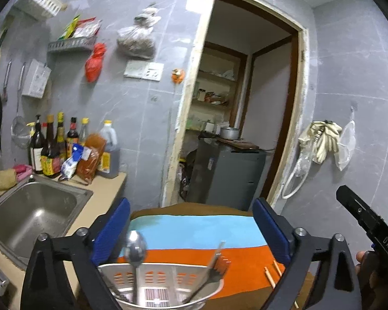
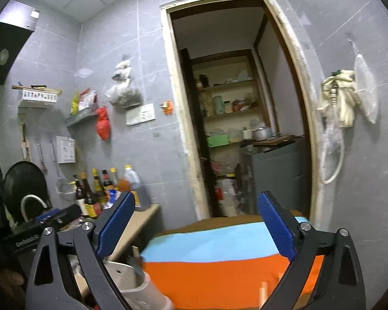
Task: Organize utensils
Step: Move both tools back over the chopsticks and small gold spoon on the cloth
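Left wrist view: left gripper [image 1: 191, 228] spread, empty, above the holder [image 1: 165, 286] with spoon [image 1: 135, 248] and fork [image 1: 214, 263]; chopsticks [image 1: 270, 276] lie on the cloth [image 1: 201, 232]. Right gripper [image 2: 196, 226] spread, empty. A release looks just done; next, the chopsticks likely need picking up

One spoon [image 1: 135, 248], one fork [image 1: 214, 264] — two chopsticks [image 1: 269, 277].

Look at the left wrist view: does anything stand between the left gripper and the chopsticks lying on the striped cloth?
Nothing visible blocks them. The left gripper is open and empty, and the chopsticks lie bare on the orange stripe of the cloth, just inside its right finger. The utensil holder, with a spoon in it, stands to their left, not across the path.
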Motion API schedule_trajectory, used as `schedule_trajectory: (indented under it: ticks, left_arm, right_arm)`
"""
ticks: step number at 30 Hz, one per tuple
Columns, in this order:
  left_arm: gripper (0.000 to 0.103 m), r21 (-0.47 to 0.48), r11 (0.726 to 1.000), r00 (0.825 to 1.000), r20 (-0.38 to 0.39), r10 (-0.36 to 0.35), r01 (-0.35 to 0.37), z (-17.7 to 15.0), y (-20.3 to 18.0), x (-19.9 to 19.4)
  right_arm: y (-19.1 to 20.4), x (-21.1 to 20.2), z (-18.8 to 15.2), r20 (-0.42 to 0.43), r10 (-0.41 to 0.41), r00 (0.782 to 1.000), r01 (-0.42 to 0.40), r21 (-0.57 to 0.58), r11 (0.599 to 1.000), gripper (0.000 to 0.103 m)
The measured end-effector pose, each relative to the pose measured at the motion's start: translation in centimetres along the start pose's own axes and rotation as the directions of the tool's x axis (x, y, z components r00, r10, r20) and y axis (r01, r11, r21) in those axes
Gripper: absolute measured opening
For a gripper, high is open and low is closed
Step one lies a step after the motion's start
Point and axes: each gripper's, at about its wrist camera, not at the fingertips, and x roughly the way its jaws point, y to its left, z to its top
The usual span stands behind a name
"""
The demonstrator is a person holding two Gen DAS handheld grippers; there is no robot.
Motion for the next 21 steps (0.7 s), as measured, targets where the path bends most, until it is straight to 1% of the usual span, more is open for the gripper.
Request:
schedule_trajectory:
  ticks: [1,7,12,17,21]
  left_arm:
    - [0.1,0.012,1.0,1.0,0.002,-0.005,0.004,-0.1,-0.8,0.0]
    - [0.101,0.065,0.997,0.999,-0.014,-0.034,0.035,-1.0,-5.1,0.6]
    - [0.101,0.092,0.993,0.997,-0.037,-0.064,0.068,-2.1,-8.5,1.4]
    - [0.101,0.106,0.989,0.992,-0.085,-0.094,0.103,-3.8,-11.7,3.1]
    - [0.101,0.085,0.989,0.985,-0.136,-0.109,0.121,-5.8,-13.5,4.7]
  right_arm:
    - [-0.6,-0.2,0.2,-0.003,-0.014,1.0,0.014,0.0,1.0,0.098]
    - [-4.9,-1.3,0.7,-0.021,-0.08,0.997,0.08,-0.011,0.997,0.098]
    - [-9.0,-1.7,0.5,-0.058,-0.136,0.989,0.136,-0.016,0.991,0.098]
    - [-13.0,-1.5,-0.7,-0.108,-0.192,0.975,0.191,-0.017,0.981,0.098]
    - [-16.0,-1.0,-1.9,-0.15,-0.218,0.964,0.217,-0.02,0.976,0.098]
